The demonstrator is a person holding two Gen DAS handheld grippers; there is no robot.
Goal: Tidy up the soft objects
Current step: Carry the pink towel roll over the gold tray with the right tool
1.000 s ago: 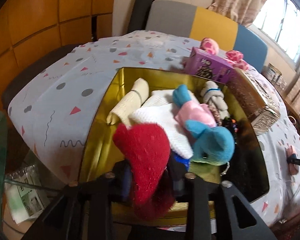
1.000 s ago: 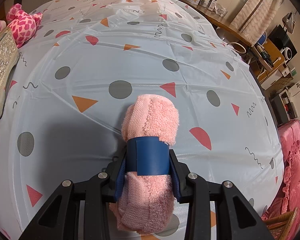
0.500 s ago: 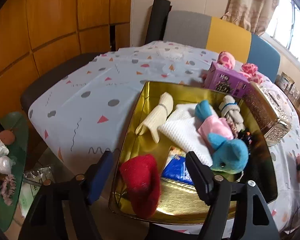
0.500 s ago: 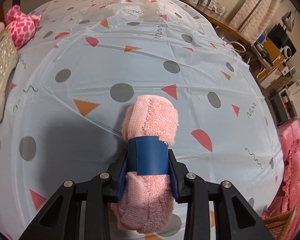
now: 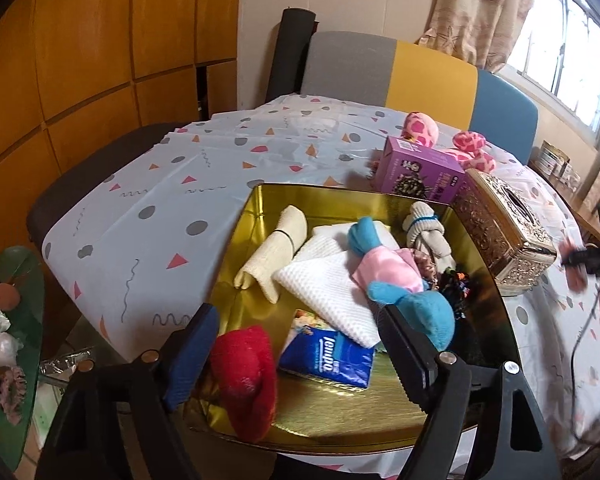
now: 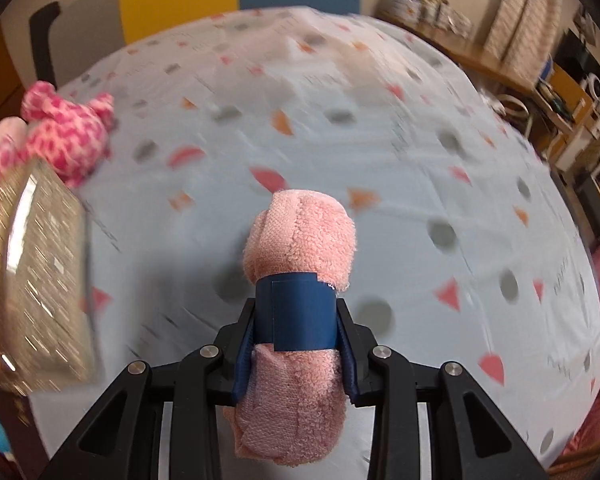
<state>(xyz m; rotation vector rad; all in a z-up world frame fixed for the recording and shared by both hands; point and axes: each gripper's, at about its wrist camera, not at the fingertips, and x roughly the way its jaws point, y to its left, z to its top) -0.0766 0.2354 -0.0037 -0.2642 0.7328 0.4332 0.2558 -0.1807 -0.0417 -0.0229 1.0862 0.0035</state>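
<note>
In the left wrist view a gold tin tray (image 5: 244, 240) holds a red knitted piece (image 5: 246, 376) at its near edge, a cream rolled cloth (image 5: 276, 256), a white waffle cloth (image 5: 328, 292), a blue and pink plush (image 5: 396, 284), a grey sock bundle (image 5: 428, 232) and a blue tissue pack (image 5: 328, 356). My left gripper (image 5: 296, 348) is open and empty, above the tray's near edge. In the right wrist view my right gripper (image 6: 298, 332) is shut on a rolled pink towel (image 6: 300, 240) with a blue band, held above the tablecloth.
A purple box (image 5: 420, 168), an ornate gold tissue box (image 5: 504, 232) and a pink spotted plush (image 5: 420, 128) stand behind and right of the tray. The tissue box (image 6: 32, 272) and plush (image 6: 60, 132) also show left in the right wrist view. A patterned tablecloth (image 6: 380, 152) covers the table.
My left gripper let go of the red piece, which now lies in the tray, opened and drew back. My right gripper has lifted and swung left with the pink towel.
</note>
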